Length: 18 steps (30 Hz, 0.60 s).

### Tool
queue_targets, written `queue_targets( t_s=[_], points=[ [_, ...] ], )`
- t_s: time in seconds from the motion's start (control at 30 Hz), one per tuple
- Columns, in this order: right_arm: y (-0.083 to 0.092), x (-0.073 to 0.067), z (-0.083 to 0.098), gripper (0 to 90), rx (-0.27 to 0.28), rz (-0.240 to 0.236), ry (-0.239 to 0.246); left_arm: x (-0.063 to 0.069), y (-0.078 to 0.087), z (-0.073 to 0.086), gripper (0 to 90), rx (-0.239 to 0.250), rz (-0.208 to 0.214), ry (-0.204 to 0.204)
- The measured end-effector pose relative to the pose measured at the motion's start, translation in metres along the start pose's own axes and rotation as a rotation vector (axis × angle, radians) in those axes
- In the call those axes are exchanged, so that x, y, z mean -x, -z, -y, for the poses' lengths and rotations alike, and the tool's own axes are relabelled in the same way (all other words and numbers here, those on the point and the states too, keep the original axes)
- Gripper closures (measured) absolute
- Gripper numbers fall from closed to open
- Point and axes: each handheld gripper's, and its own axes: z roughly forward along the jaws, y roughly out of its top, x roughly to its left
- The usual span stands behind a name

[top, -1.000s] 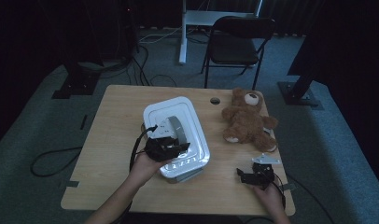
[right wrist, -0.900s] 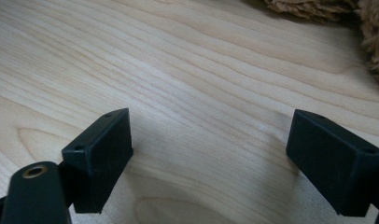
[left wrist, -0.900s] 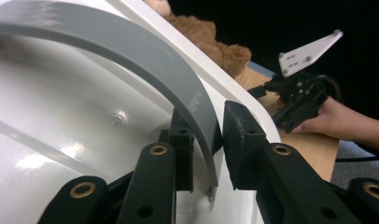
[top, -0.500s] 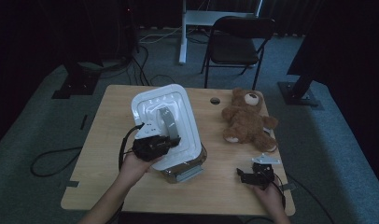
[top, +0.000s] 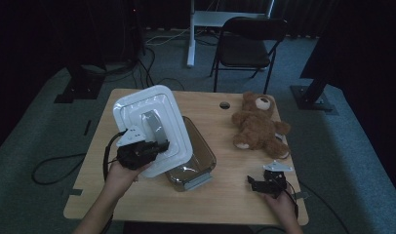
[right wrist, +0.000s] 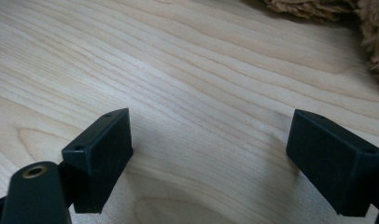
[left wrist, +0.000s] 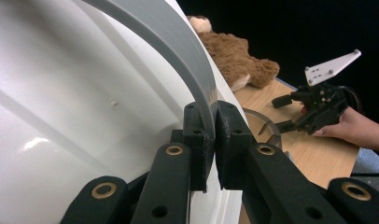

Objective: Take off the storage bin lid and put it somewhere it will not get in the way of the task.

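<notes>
Two grippers, left gripper (top: 159, 146) raised, fingers clamping tilted lid's grey handle (left wrist: 178, 51), right gripper (top: 257, 184) low, fingers apart.

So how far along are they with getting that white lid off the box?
Done: the white lid is off the clear box, tilted up above it. In hand: the left gripper pinches its grey handle. Left: setting it down. The right gripper rests open on the table.

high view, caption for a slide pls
Left tongs lift the white lid by its grey handle off a clear box; teddy bear nearby.
</notes>
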Motion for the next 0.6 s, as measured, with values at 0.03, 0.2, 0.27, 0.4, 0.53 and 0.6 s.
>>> queue_targets(
  t_s=[0.03, 0.2, 0.27, 0.4, 0.53, 0.6],
  points=[
    [0.0, 0.0, 0.0, 13.6, 0.0, 0.0, -0.001, 0.0, 0.0, 0.0, 84.3, 0.0, 0.0, 0.0],
    [0.0, 0.0, 0.0, 13.6, 0.0, 0.0, -0.001, -0.013, 0.014, 0.009, 84.2, 0.008, 0.01, 0.021],
    [0.0, 0.0, 0.0, 13.6, 0.001, 0.0, 0.001, -0.017, 0.019, 0.013, 84.2, 0.01, 0.013, 0.031],
    [0.0, 0.0, 0.0, 13.6, 0.0, 0.0, 0.0, -0.024, 0.029, 0.021, 84.2, 0.017, 0.01, 0.051],
    [0.0, 0.0, 0.0, 13.6, 0.0, 0.003, -0.002, -0.031, 0.038, 0.03, 84.1, 0.029, -0.009, 0.069],
    [0.0, 0.0, 0.0, 13.6, 0.0, 0.003, -0.002, -0.034, 0.042, 0.035, 84.1, 0.024, -0.019, 0.073]
  ],
)
